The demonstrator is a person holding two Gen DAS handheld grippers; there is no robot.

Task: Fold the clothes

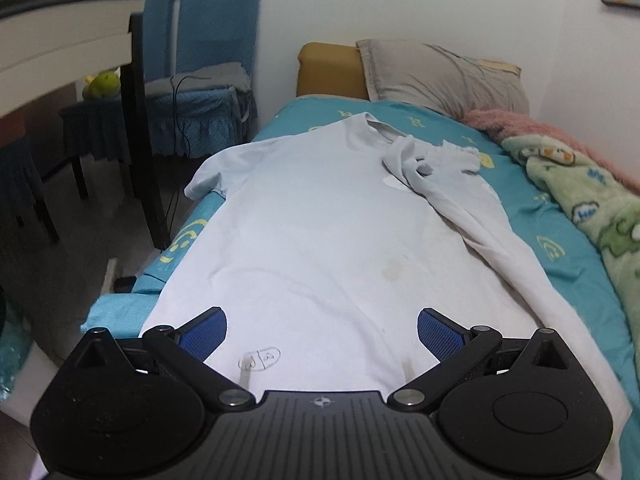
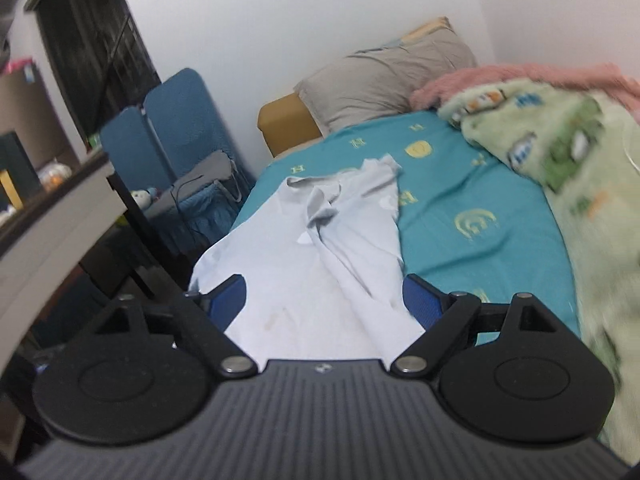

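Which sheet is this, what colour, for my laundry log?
Teal bed sheet with yellow motifs; right wrist view.

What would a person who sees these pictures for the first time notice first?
First, the white T-shirt spread along the teal bed sheet, its right sleeve crumpled inward over the chest. Next, the left gripper and right gripper, both open above the shirt's lower part. At the far end lies a grey pillow, with a green cartoon blanket on the right.

White T-shirt (image 1: pixel 312 232) is spread lengthwise on teal bed (image 1: pixel 560 240); left gripper (image 1: pixel 322 332) is held wide apart above its hem.
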